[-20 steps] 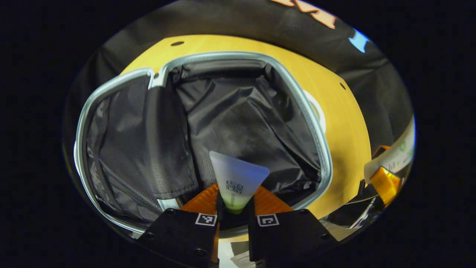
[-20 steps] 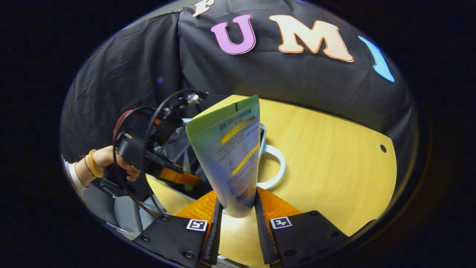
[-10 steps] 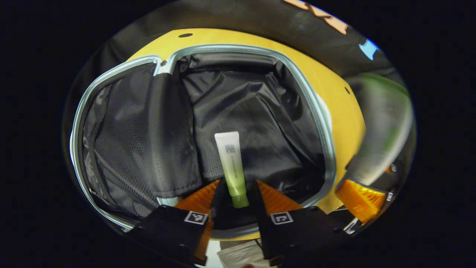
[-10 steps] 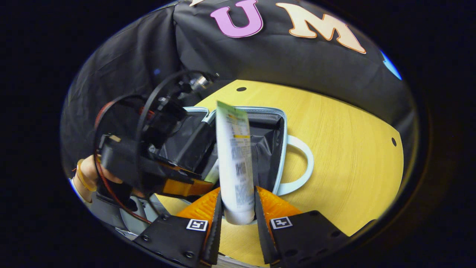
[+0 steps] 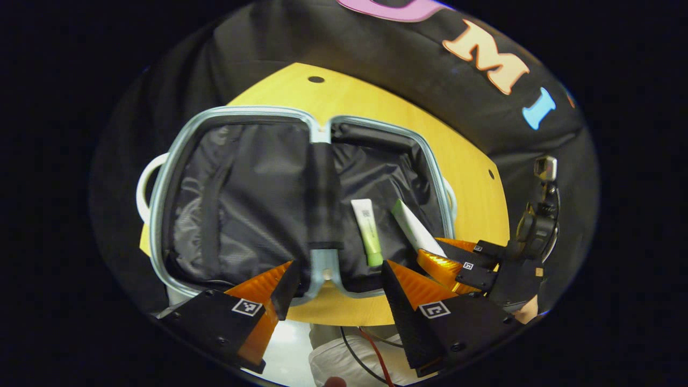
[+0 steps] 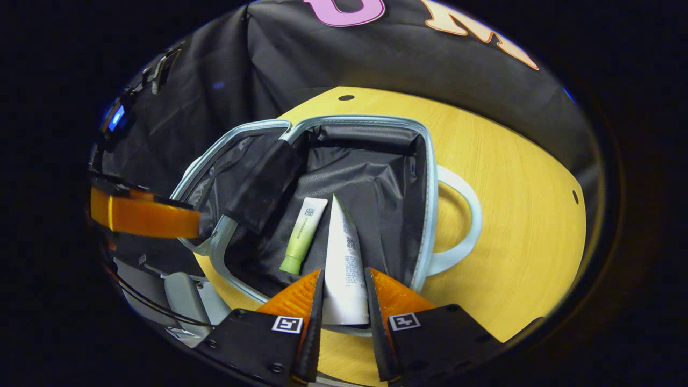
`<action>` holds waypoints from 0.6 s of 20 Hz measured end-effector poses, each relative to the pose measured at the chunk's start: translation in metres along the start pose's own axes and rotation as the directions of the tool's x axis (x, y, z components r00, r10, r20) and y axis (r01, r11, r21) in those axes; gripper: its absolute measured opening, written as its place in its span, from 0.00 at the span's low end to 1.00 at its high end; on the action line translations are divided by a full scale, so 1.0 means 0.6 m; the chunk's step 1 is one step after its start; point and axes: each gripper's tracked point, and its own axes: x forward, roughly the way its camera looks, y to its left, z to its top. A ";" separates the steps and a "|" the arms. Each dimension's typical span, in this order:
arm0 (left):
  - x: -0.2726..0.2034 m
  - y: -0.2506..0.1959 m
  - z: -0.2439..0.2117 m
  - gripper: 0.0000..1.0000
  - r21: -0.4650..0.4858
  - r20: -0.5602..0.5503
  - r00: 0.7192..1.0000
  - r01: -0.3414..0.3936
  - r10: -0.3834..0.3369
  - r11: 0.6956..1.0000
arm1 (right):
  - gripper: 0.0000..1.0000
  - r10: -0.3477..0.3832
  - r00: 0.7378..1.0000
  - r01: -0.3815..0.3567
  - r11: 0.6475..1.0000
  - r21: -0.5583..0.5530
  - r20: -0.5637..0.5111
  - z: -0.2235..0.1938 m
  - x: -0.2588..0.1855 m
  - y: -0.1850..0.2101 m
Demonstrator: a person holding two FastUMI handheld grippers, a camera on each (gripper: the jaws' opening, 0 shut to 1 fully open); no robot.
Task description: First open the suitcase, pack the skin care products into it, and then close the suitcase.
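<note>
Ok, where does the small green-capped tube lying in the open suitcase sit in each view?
Left gripper view: the small green-capped tube lies right of centre, in the suitcase's right half, cap toward the camera.
Right gripper view: it lies just left of centre, beside the larger white tube.
Shared landmark: the pale blue suitcase rim.

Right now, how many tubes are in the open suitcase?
2. A small green tube lies loose on the lining; a larger white tube beside it is between the right gripper fingers.
</note>
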 end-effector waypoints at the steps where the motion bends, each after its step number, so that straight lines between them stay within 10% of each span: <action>1: -0.017 0.019 0.008 0.90 -0.025 0.018 1.000 0.001 -0.001 1.000 | 0.44 -0.004 1.000 0.004 1.000 0.003 0.010 0.003 0.005 -0.001; 8: -0.069 0.227 0.053 0.90 -0.194 0.103 0.981 -0.143 0.165 0.971 | 0.46 -0.002 0.998 0.003 1.000 -0.018 0.062 0.018 0.016 0.017; 12: -0.090 0.342 0.077 0.90 -0.255 0.124 0.957 -0.224 0.262 0.941 | 1.00 0.061 0.976 -0.066 0.998 0.018 0.208 0.069 -0.045 0.023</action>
